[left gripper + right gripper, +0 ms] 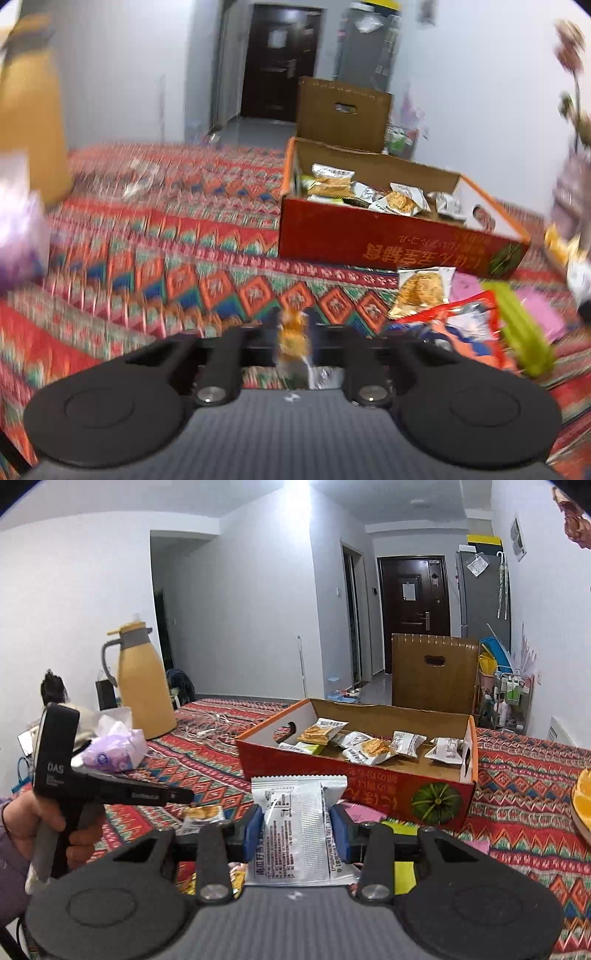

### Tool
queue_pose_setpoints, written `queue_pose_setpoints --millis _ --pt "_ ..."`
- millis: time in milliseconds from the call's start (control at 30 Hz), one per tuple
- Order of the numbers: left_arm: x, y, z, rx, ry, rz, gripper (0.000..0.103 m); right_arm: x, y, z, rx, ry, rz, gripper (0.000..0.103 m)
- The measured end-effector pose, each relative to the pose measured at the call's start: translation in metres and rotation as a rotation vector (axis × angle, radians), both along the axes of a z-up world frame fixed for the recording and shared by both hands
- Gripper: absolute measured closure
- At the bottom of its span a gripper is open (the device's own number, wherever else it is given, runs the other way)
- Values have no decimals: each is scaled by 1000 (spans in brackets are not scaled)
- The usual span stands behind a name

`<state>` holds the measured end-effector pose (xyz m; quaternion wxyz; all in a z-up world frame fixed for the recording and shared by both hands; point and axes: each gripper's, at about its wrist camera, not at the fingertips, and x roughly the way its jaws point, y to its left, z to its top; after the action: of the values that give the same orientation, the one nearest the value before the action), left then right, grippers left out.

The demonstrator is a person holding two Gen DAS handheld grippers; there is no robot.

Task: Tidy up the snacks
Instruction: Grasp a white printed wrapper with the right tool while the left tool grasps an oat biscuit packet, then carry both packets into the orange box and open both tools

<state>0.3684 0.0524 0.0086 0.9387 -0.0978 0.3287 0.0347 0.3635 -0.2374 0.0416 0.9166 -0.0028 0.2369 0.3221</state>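
Observation:
My left gripper point(293, 332) is shut on a small orange snack packet point(293, 341), held edge-on above the patterned cloth. It also shows in the right wrist view point(192, 797), holding that packet point(203, 814). My right gripper point(297, 832) is shut on a silver-white snack packet point(297, 834), just in front of the red cardboard box point(373, 790). The box point(369, 240) holds several snack packets point(399, 203). Loose packets point(421, 291) lie on the table below the box.
A yellow thermos jug point(142, 686) and a purple tissue pack point(114, 747) stand at the left. A brown chair back point(434, 672) is behind the box. A plate of orange slices point(581, 801) sits at the right edge. A green item point(521, 332) lies among the loose packets.

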Motion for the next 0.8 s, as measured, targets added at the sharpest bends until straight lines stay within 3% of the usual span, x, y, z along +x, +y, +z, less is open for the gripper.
queue_pose_setpoints --millis 67,167,233,267,300,333,567,733,800 --pt "3 -2 -4 -83 15 32 7 -7 -1 -2 17 10 3 64" --pt "32 -9 -16 -139 76 31 10 -17 1 -5 29 26 -9 64" --pt "50 -18 -26 -105 109 54 28 -26 -1 -5 41 32 -13 63" --pt "53 -27 -28 -32 89 46 41 -31 -2 -5 48 34 -16 63" --pt "55 -37 -30 41 84 19 63 -35 -5 -5 54 34 -20 64" --pt "54 -44 -31 96 71 -19 63 -39 -7 -5 55 33 -25 63" --pt "38 -54 -26 133 56 -103 65 -48 -23 -11 65 60 -75 63" --pt "1 -50 -4 207 -35 -133 64 -58 -22 -6 81 37 -78 63" --pt "-23 -43 12 192 -79 -115 64 -65 -22 -3 80 27 -85 63"
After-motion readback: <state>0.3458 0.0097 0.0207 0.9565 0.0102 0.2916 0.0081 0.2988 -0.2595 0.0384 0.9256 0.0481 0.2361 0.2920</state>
